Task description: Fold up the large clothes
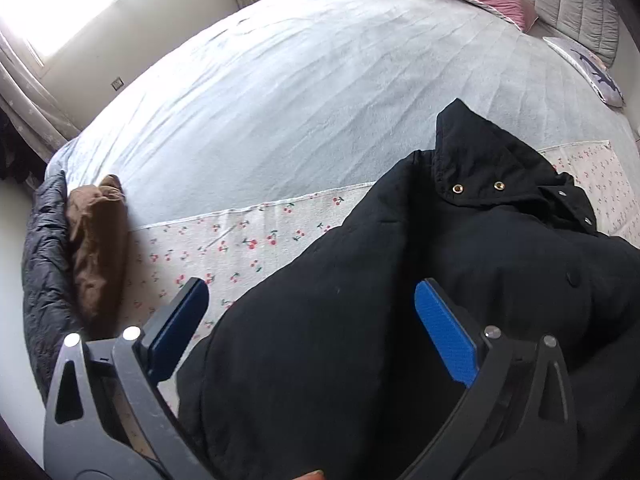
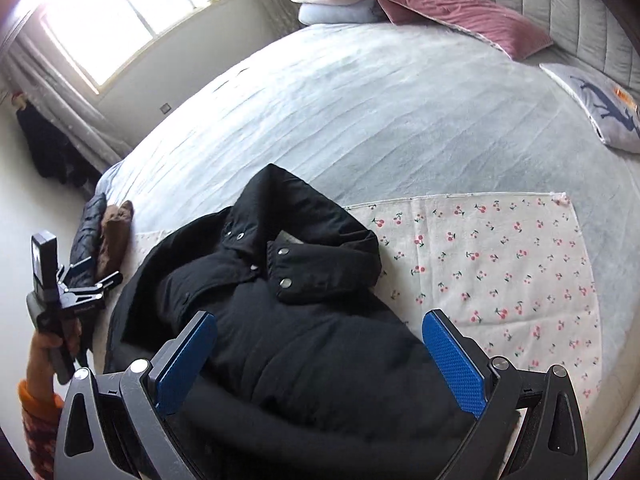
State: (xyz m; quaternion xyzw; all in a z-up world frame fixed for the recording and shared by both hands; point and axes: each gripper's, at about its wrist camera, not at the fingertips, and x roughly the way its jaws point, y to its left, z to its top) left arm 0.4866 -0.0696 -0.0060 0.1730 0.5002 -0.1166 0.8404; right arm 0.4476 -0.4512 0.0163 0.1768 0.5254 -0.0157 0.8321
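coat (image 2: 280, 320) on cloth (image 2: 500, 260) | cloth on bed (image 2: 360, 120) | pillows (image 2: 440, 4) behind

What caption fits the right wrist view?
Open right gripper poised above a black coat on a cherry-print cloth.

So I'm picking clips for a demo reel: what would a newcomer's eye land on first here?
The black puffy coat, bunched with its snap collar up, lies at the near edge of the bed on a cherry-print cloth. Both the left gripper and the right gripper hover open over it, blue pads wide apart. Behind, the pale grey bedspread runs up to a pink pillow by the headboard.
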